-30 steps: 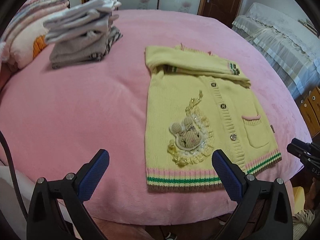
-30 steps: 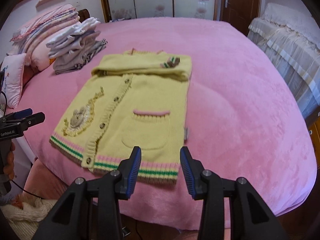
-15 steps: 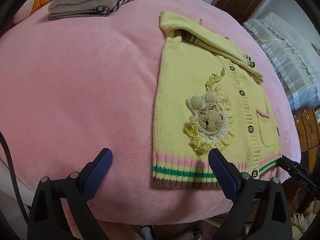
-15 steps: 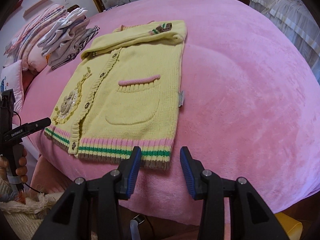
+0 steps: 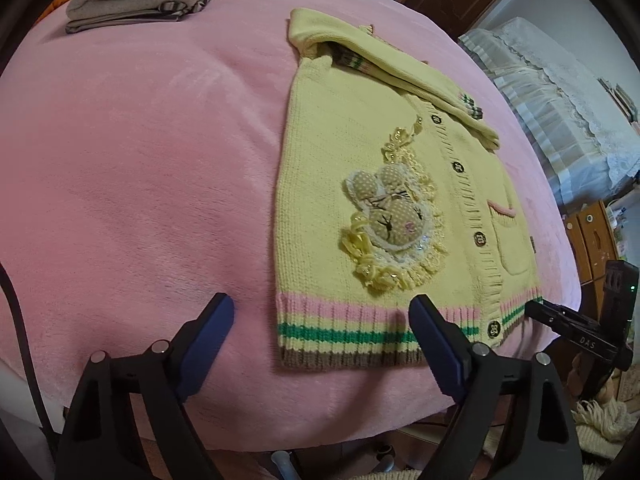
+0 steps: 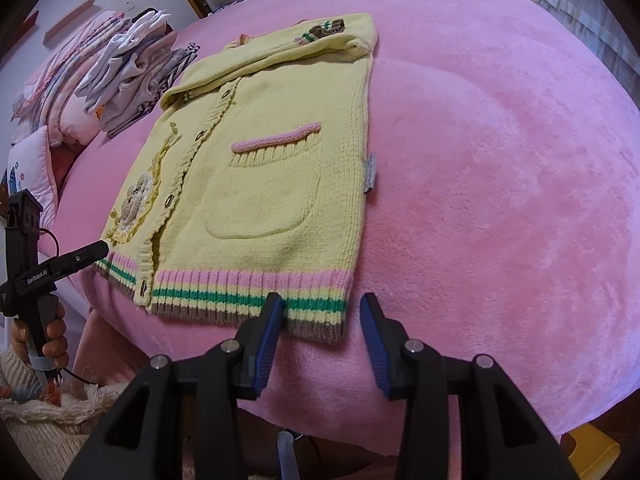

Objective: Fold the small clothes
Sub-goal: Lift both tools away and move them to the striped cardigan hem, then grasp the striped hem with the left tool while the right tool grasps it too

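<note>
A yellow knitted cardigan (image 5: pixel 332 184) lies flat on a bed covered by a pink plush blanket (image 5: pixel 140 168), face up, with its sleeves folded across the top by the collar. Its long axis runs from the striped hem (image 6: pixel 248 292), which sits close to the near edge of the bed, away toward the collar end. The hem points at both claws; the collar points toward the far side of the bed.

The left claw (image 5: pixel 322 340) is spread wide over the left corner of the hem: one blue pad (image 5: pixel 208 336) is over bare blanket just left of the cardigan, the other is over the striped band near the button placket. The right claw (image 6: pixel 322 336) is also apart, though less wide, straddling the right corner of the hem; its left pad (image 6: pixel 270 332) overlaps the hem band and its right pad is over blanket. Neither claw holds anything.

To the cardigan's right the blanket stretches broad and bare. To its left there is bare blanket as well, and farther back a stack of folded clothes (image 6: pixel 132 60) sits near the far left, well apart from the cardigan, with pillows (image 6: pixel 36 172) beyond it.
</note>
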A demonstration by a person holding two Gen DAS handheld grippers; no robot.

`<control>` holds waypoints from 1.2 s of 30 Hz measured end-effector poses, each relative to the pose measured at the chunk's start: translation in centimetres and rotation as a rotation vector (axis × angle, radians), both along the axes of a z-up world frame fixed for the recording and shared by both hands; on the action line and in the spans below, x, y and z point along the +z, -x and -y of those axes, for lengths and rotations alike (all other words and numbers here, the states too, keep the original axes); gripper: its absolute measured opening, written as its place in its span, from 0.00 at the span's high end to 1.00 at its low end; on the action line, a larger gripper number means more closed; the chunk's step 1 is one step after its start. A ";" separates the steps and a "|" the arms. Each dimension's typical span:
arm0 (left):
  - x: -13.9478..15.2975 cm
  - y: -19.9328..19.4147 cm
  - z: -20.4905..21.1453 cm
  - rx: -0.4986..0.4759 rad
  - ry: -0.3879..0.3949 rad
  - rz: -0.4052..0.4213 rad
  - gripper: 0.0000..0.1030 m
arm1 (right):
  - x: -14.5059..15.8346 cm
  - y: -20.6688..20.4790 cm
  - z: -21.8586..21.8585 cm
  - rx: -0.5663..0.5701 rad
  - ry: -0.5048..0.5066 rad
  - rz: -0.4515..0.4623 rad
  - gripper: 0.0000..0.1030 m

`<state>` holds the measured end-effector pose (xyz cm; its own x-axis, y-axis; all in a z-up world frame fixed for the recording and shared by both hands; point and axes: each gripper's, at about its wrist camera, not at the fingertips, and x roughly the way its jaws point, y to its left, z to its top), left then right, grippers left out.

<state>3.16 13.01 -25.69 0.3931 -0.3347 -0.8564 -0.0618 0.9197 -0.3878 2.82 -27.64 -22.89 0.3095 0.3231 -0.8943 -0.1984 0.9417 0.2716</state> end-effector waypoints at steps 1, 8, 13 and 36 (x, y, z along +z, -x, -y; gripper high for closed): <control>0.0 0.0 0.0 -0.005 0.018 -0.002 0.24 | 0.0 0.1 -0.1 0.004 0.001 0.000 0.61; -0.7 -0.2 -0.1 -0.007 0.118 -0.025 0.28 | 0.0 0.0 -0.2 0.007 -0.003 -0.007 0.61; -1.2 0.1 -0.7 0.015 0.174 -0.031 0.32 | -0.3 -0.1 -0.2 0.007 -0.006 -0.018 0.61; -1.5 -0.2 0.0 -0.011 0.163 -0.073 0.86 | 0.1 -0.1 -0.2 0.020 -0.042 -0.020 0.89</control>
<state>3.33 13.00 -27.14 0.3276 -0.4754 -0.8165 -0.0853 0.8458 -0.5266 2.89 -27.43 -22.76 0.2844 0.3666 -0.8858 -0.2114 0.9252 0.3151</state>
